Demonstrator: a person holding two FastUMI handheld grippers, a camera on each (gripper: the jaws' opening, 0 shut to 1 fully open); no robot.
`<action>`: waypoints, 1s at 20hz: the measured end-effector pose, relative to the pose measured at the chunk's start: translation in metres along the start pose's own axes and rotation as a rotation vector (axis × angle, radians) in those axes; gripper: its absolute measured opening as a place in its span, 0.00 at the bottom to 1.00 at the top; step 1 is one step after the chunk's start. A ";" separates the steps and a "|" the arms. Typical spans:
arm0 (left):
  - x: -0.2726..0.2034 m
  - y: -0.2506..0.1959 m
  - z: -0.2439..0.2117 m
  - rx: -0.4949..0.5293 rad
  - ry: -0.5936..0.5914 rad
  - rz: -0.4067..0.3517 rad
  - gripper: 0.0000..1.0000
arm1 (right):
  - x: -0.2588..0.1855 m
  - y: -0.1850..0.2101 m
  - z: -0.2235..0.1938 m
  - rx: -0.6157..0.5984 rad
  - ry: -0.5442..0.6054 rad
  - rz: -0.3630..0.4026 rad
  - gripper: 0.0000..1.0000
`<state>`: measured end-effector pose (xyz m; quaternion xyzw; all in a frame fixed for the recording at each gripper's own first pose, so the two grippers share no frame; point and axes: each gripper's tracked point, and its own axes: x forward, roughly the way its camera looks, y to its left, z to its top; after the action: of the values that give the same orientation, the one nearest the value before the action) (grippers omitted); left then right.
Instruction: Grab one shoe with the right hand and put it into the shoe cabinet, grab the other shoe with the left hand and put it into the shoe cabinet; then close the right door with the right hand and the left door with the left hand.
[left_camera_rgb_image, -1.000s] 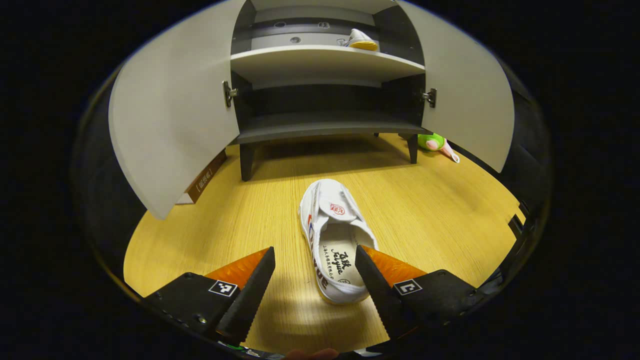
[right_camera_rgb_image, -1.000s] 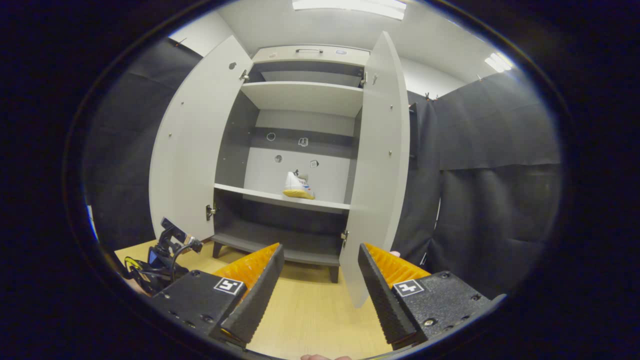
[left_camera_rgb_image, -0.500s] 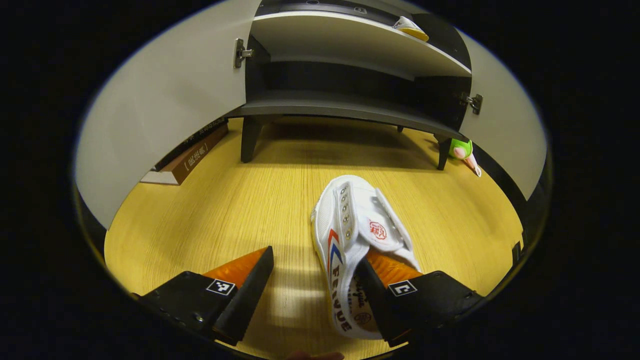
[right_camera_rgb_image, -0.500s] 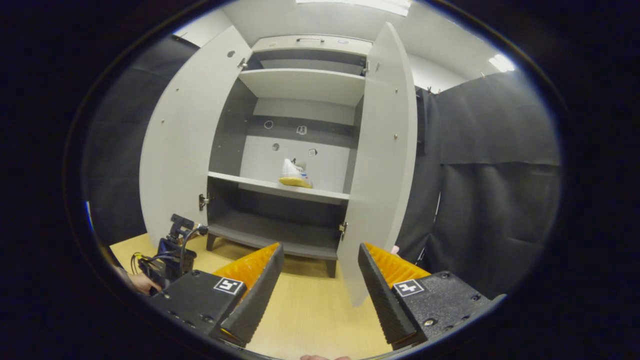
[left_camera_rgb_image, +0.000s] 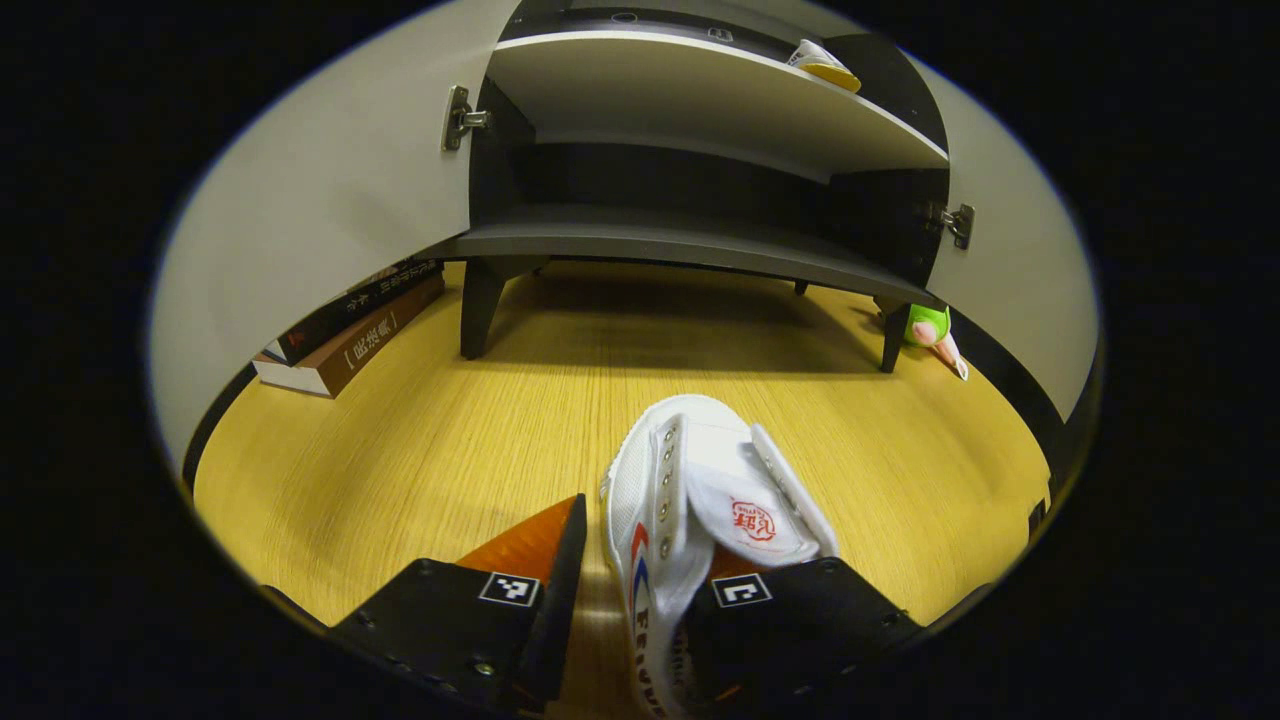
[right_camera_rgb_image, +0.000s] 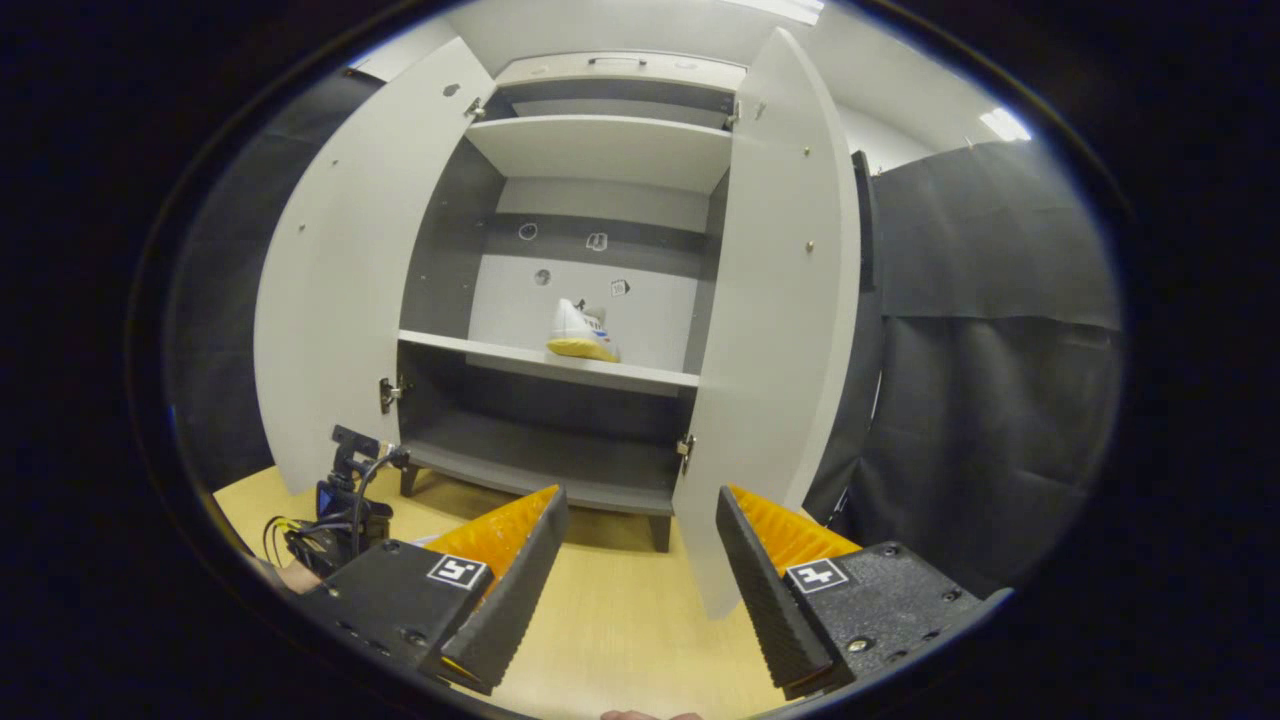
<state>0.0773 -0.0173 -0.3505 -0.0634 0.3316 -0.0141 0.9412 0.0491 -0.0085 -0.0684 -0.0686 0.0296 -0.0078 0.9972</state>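
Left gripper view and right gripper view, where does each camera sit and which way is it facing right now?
Left gripper view: rides low over the wooden floor, facing the cabinet's bottom shelf; its own left tool straddles one side of the white shoe.
Right gripper view: sits farther back and tilted up, facing the open shoe cabinet; its own right tool is open and empty.
Shared: both show both open doors and the other shoe on the middle shelf.

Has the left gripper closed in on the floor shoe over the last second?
Yes. The left gripper has advanced toward the cabinet and over the shoe; its jaws have narrowed around the shoe's side wall.
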 end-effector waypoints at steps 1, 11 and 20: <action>0.000 0.003 0.003 -0.005 -0.016 0.032 0.39 | -0.001 -0.001 -0.002 -0.007 0.005 -0.003 0.94; -0.061 0.016 0.027 -0.073 -0.095 0.057 0.01 | 0.002 0.025 -0.007 -0.041 0.012 0.069 0.94; -0.191 -0.005 0.158 -0.084 -0.286 0.038 0.01 | 0.001 0.045 -0.002 -0.043 -0.022 0.133 0.94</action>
<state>0.0271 0.0087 -0.1087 -0.0977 0.1956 0.0265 0.9754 0.0506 0.0353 -0.0765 -0.0879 0.0236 0.0600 0.9940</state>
